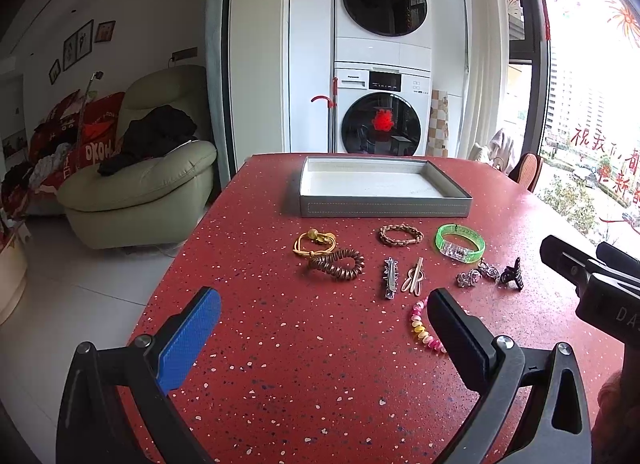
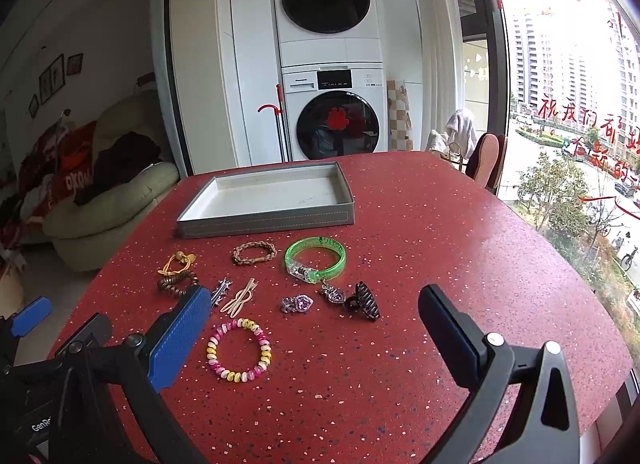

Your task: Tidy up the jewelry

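Both grippers spread wide and holding nothing: left gripper (image 1: 324, 314) above bare red table (image 1: 280, 364), right gripper (image 2: 316, 312) above the nearest trinkets. Just ahead of the right one's blue finger (image 2: 176, 340), lay a pink-and-yellow bead bracelet (image 2: 239, 349), flat and untouched. Farther out, in a loose cluster: silver clip (image 2: 221, 291), beige hairpin (image 2: 240, 296), small sparkly brooch (image 2: 297, 303), dark heart charm (image 2: 334, 293), black claw clip (image 2: 363, 301). Beyond those, green bangle (image 2: 316, 260), braided bracelet (image 2: 255, 253), yellow cord bracelet (image 2: 176, 263) touching a brown coil tie (image 2: 176, 282). Farthest back, grey tray (image 2: 264, 220), with nothing inside, so sorting judged not yet begun.

Likely troubles: flat thin pieces such as the hairpin slipping from the pads or skating across the smooth top; brooch, charm and claw clip near enough together to be nudged or caught up as a pair; cord and coil lifted together, being tangled or at least touching; bead loop sagging and snagging on the tray's front wall
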